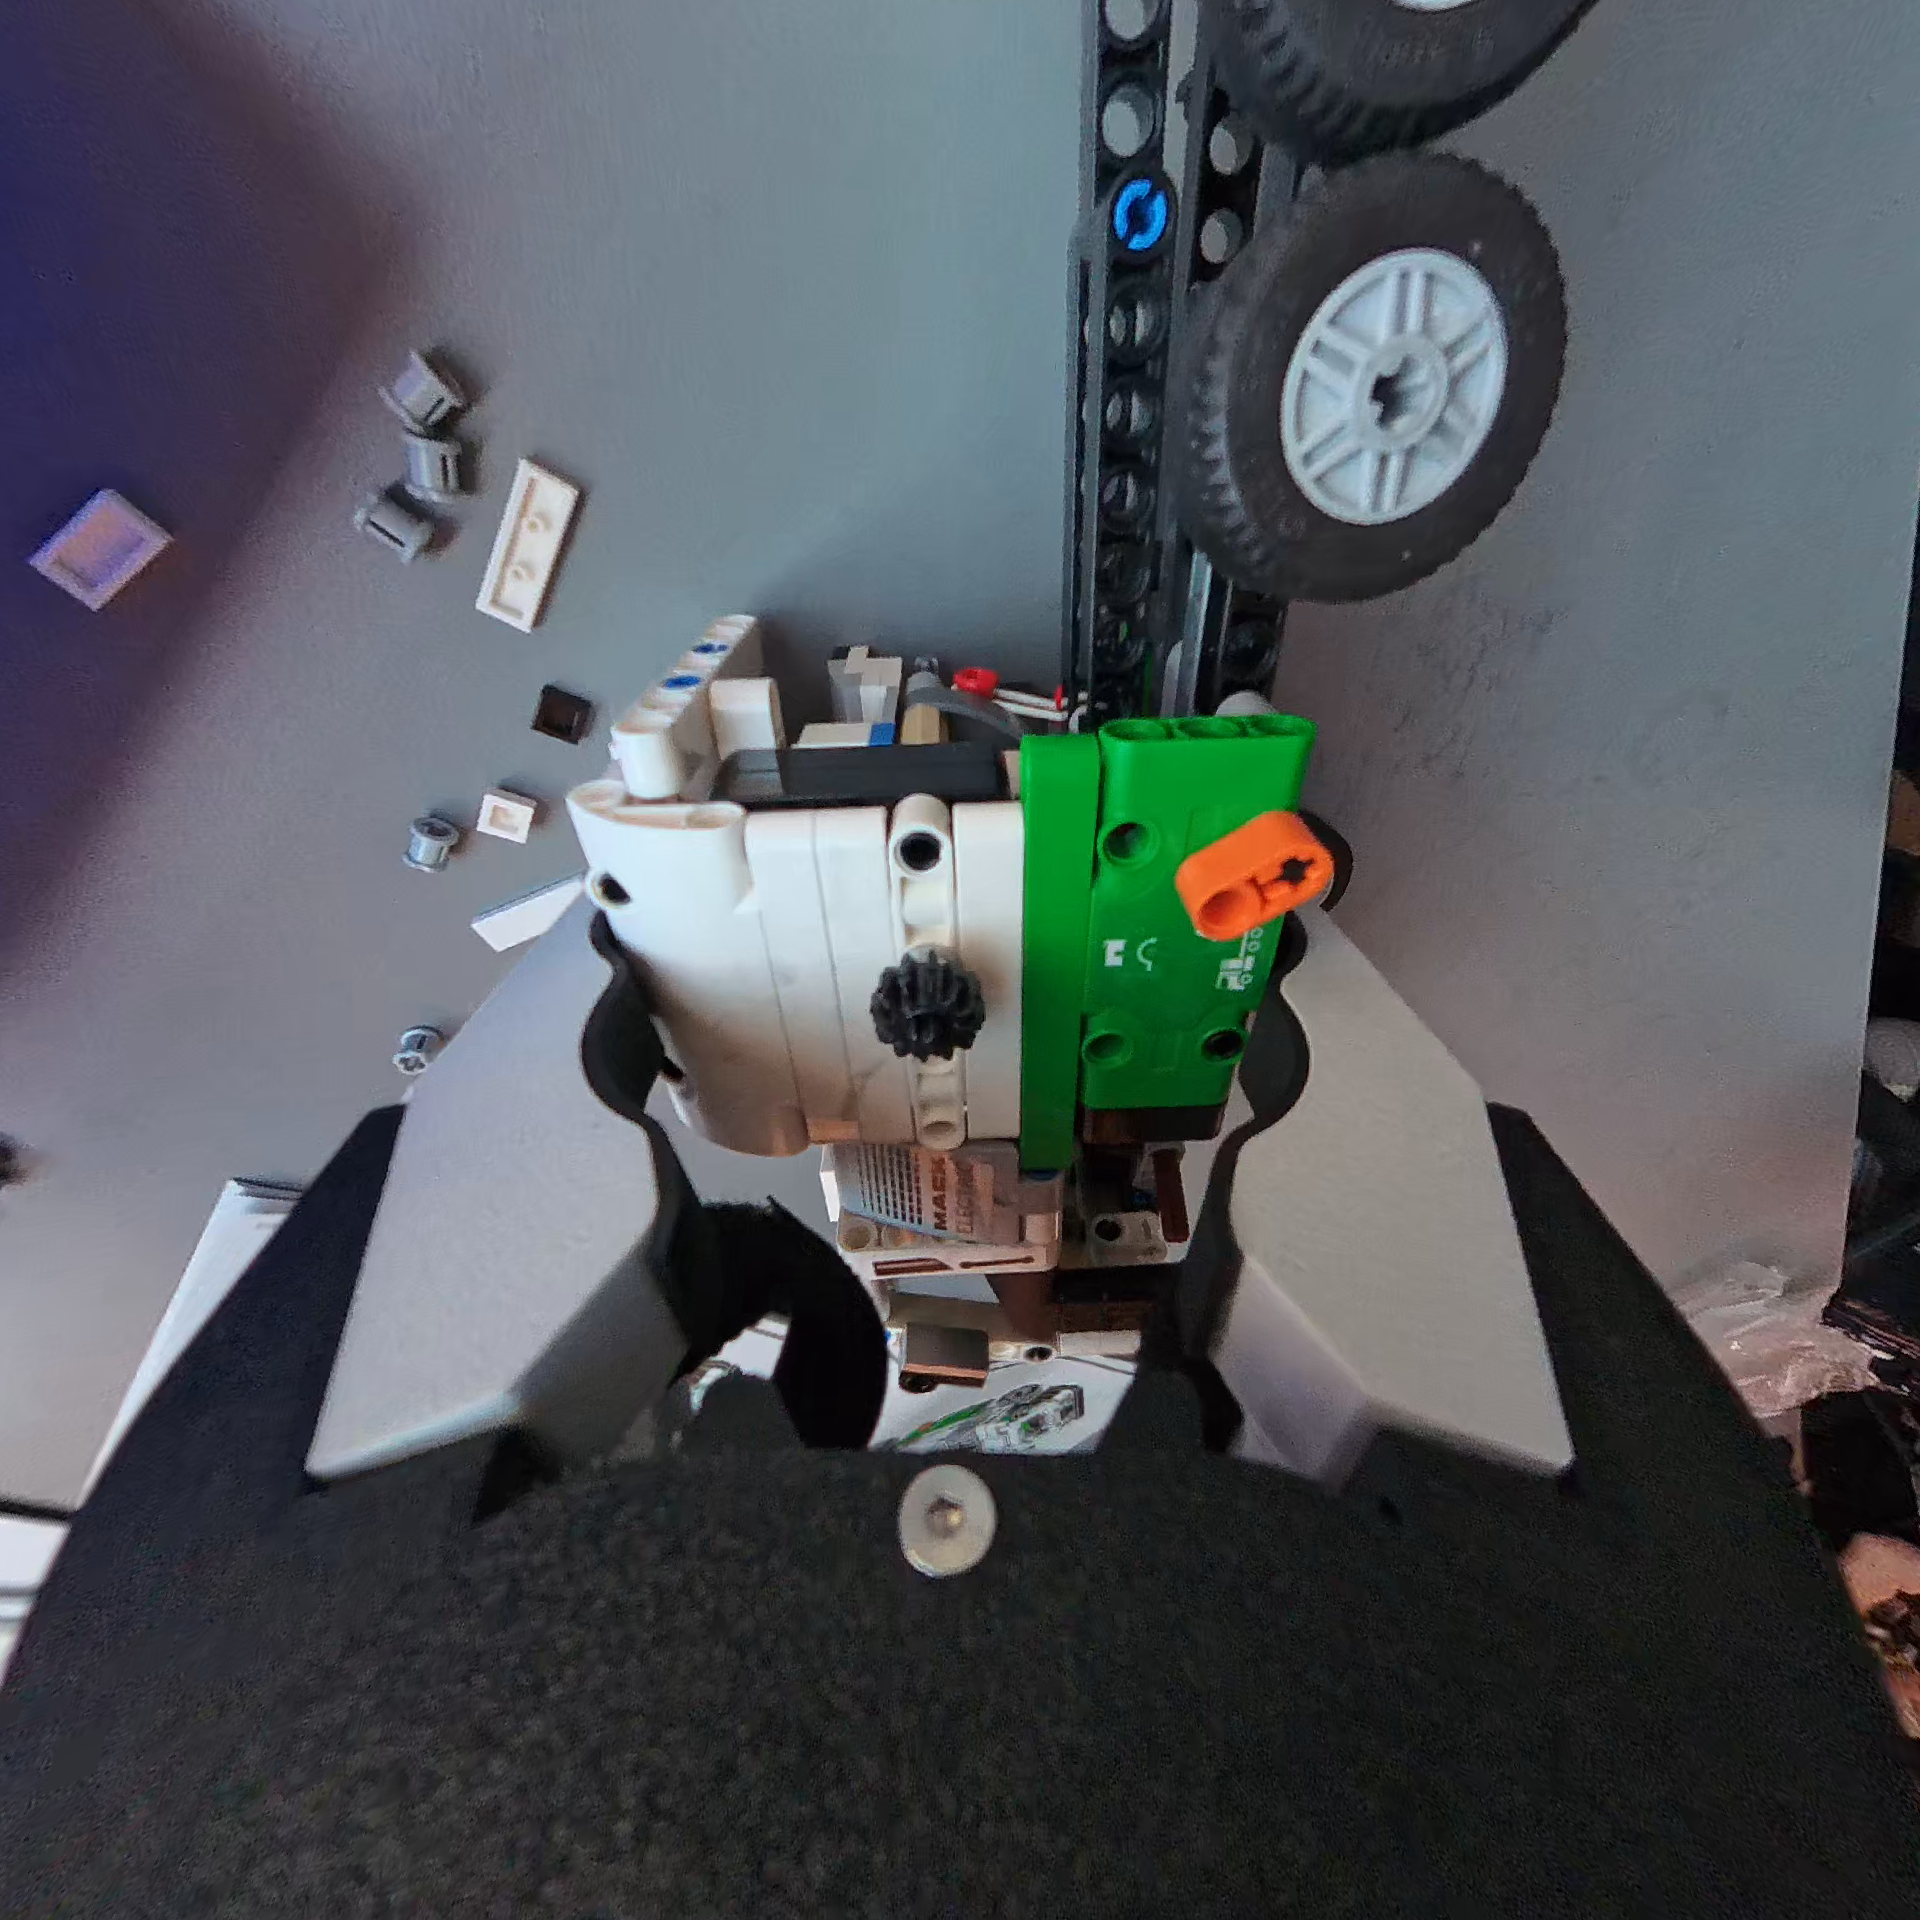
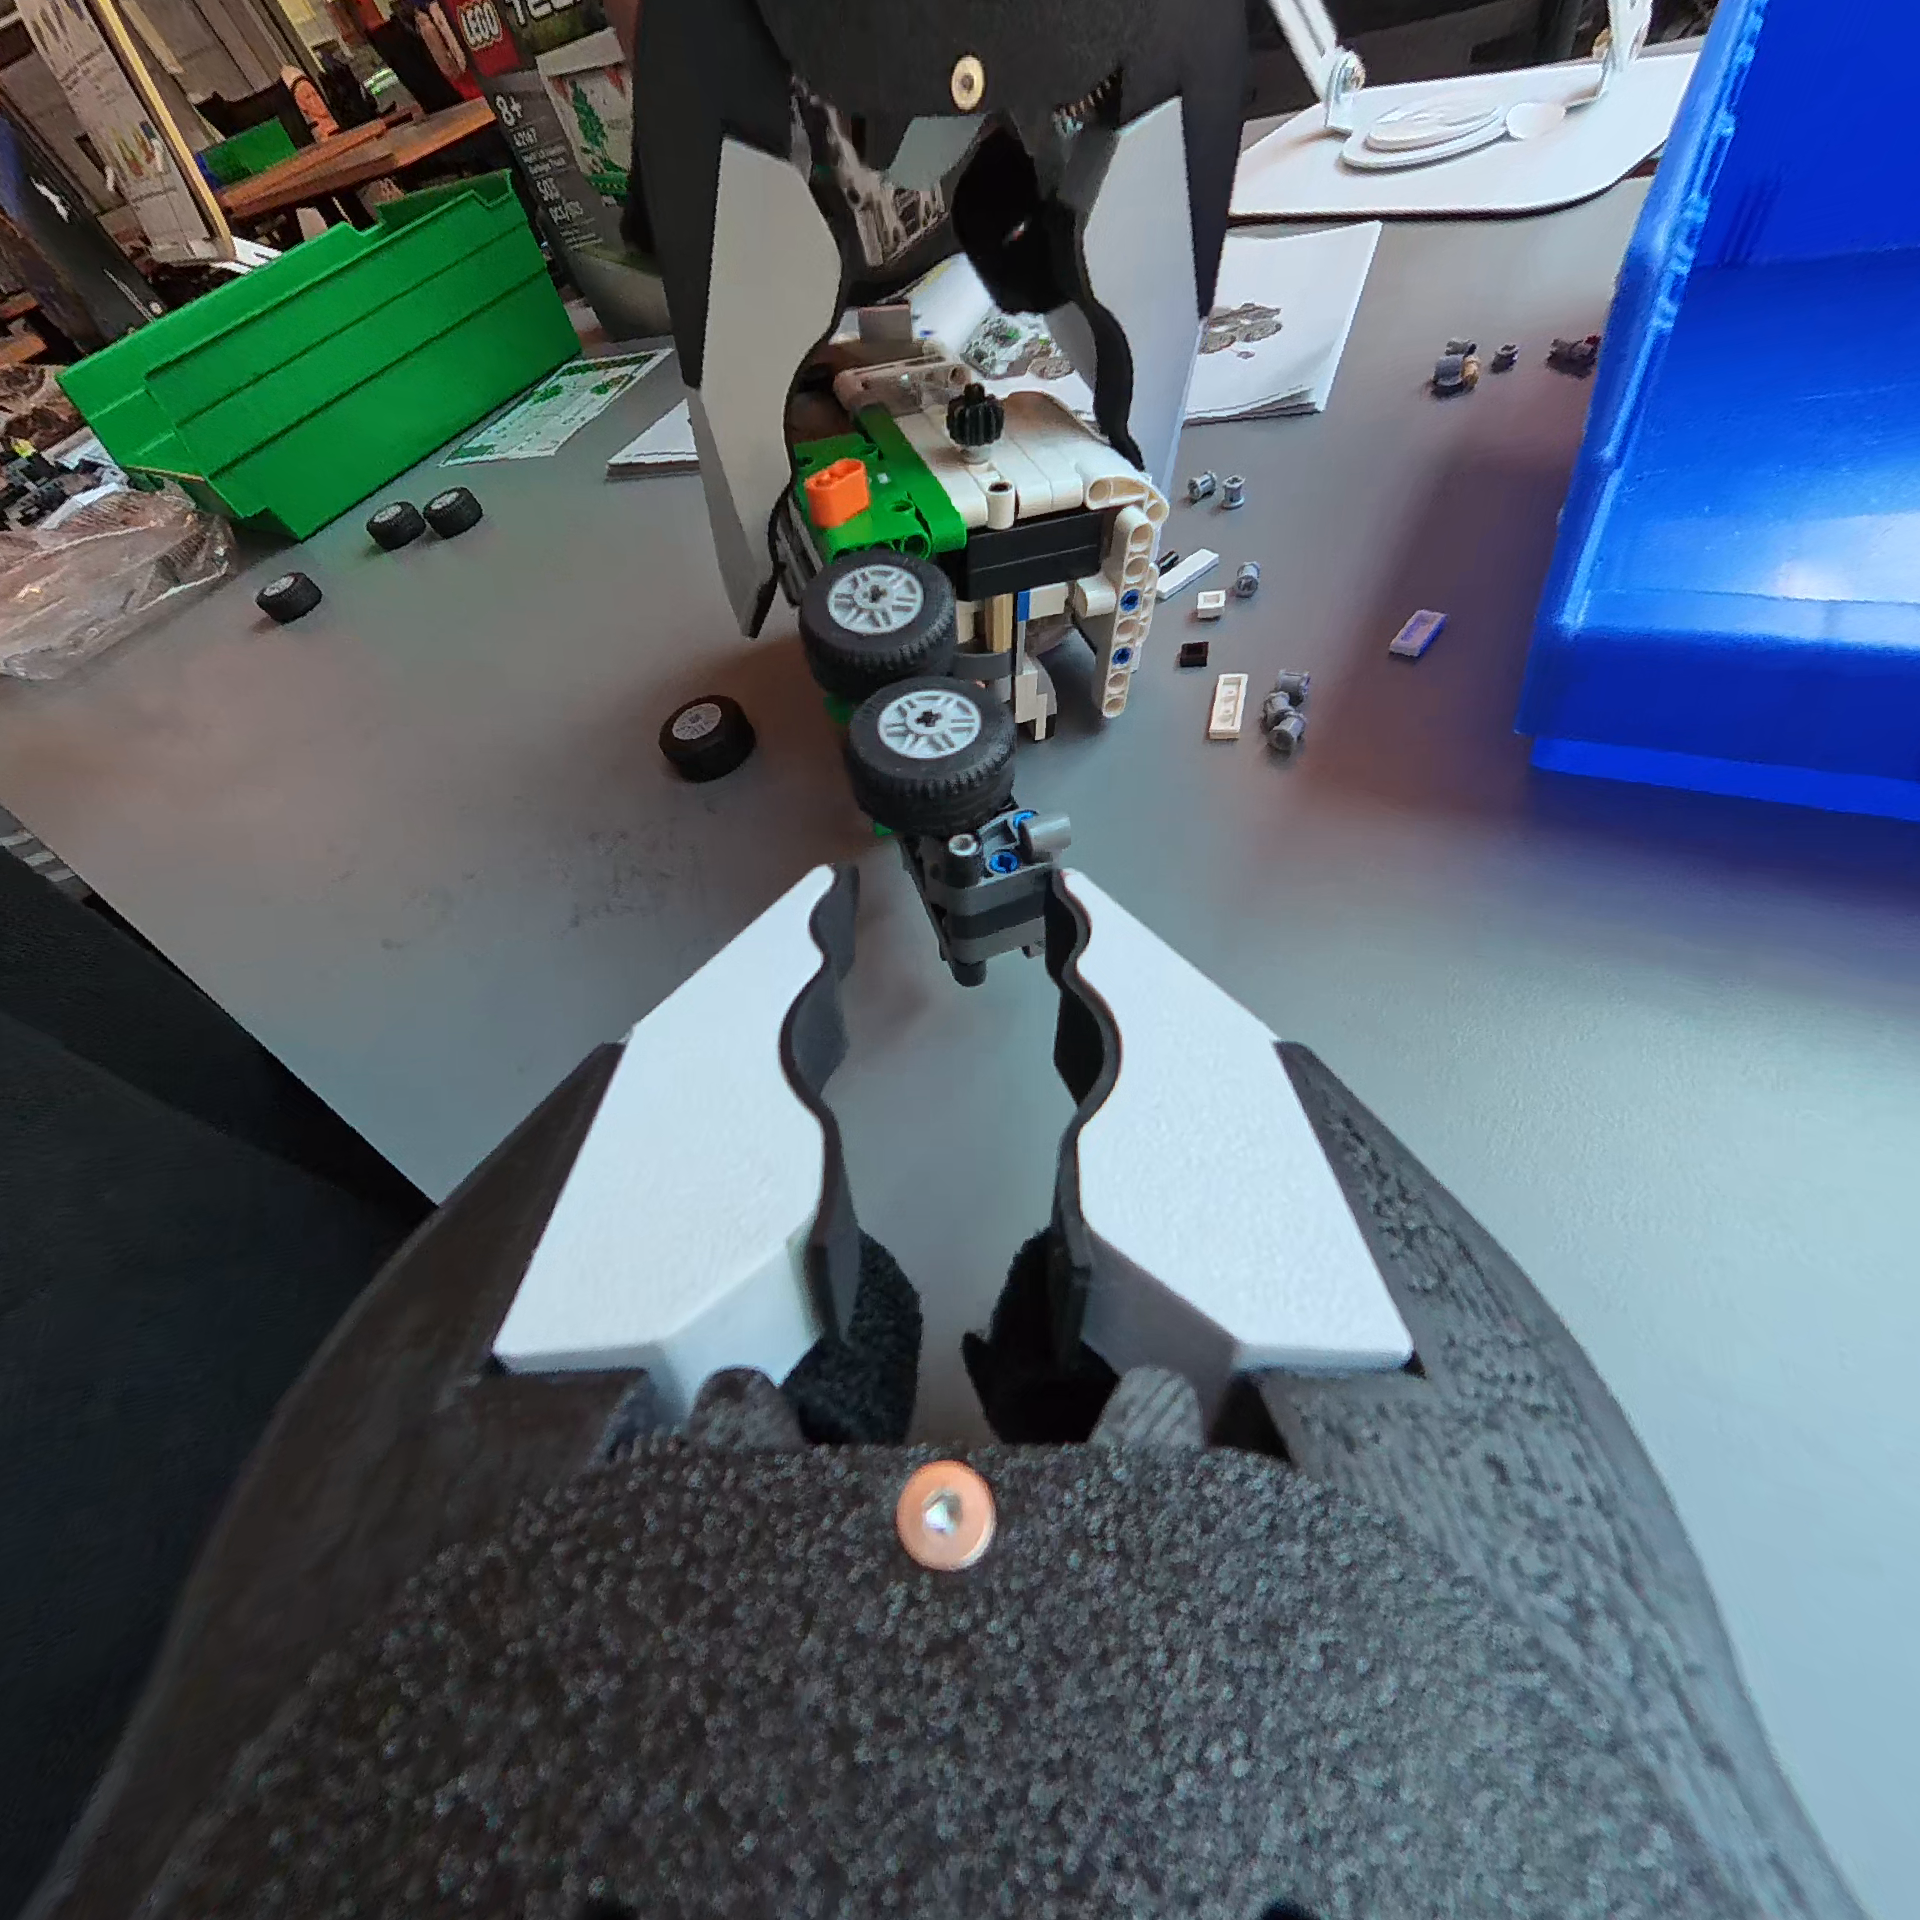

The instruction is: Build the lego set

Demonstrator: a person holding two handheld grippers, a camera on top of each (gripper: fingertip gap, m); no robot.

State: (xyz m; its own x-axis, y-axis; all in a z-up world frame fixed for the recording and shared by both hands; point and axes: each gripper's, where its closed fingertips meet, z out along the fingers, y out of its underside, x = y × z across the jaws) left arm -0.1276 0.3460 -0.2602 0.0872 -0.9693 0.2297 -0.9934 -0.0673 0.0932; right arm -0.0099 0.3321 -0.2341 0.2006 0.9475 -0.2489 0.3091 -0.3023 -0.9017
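Nearest in the right wrist view, the right tool (image 2: 951, 914) has its white fingers with wavy black pads closed around the dark grey rear end of the half-built lego truck (image 2: 966, 582); the right pad touches the frame, though whether the left one presses it is hard to tell. Beyond that, the truck's black beam chassis carries two black rubber wheels with light grey hubs (image 2: 930, 727), one behind the other. Farther on, the left tool (image 1: 940, 997) is clamped on the truck's white and green cab, where an orange connector (image 1: 1252, 873) and a small black gear (image 1: 928, 1003) stick out. The truck hangs between the two tools just above the grey table (image 2: 1455, 1039). To its side lie small loose parts: grey pins (image 1: 421, 457), a white flat plate (image 1: 527, 543) and a tiny black tile (image 1: 562, 713). Loose black wheels (image 2: 707, 736) rest on the other side, with a green plastic bin (image 2: 312, 353) behind them, a blue plastic bin (image 2: 1745, 468) opposite, and an open instruction booklet (image 2: 1278, 322) at the back.
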